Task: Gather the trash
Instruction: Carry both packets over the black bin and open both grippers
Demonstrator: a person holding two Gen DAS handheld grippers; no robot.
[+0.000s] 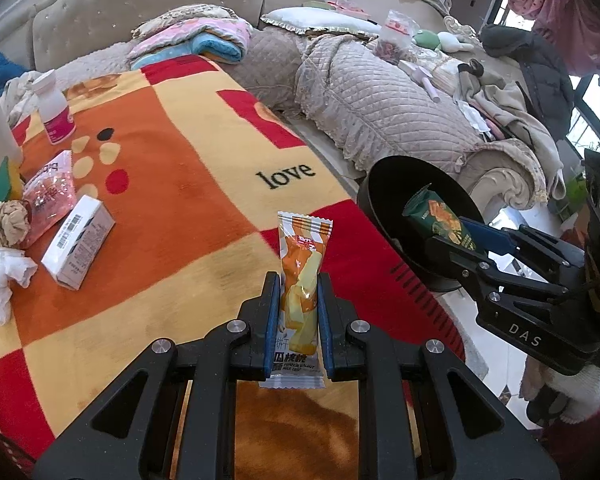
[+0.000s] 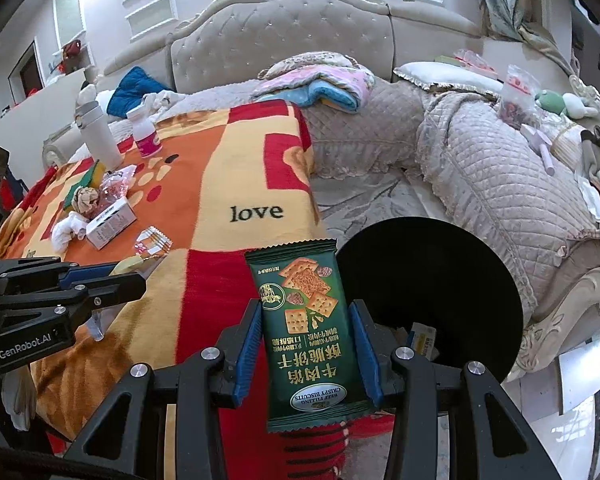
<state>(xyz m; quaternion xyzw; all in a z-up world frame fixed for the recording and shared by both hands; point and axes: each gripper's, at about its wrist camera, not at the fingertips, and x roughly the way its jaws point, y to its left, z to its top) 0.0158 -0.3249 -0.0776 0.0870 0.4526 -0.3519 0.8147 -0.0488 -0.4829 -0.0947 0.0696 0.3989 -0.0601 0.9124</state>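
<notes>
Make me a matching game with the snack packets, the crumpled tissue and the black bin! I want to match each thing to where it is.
Things:
1. orange snack packet
2. dark green biscuit packet
3. crumpled white tissue
4. round black bin

Places:
A. lying on the orange, red and yellow patterned blanket
B. on the floor beside the blanket-covered surface
C. clamped in the left gripper
D. clamped in the right gripper

Pairs: 1-C, 2-D, 3-A, 4-B
</notes>
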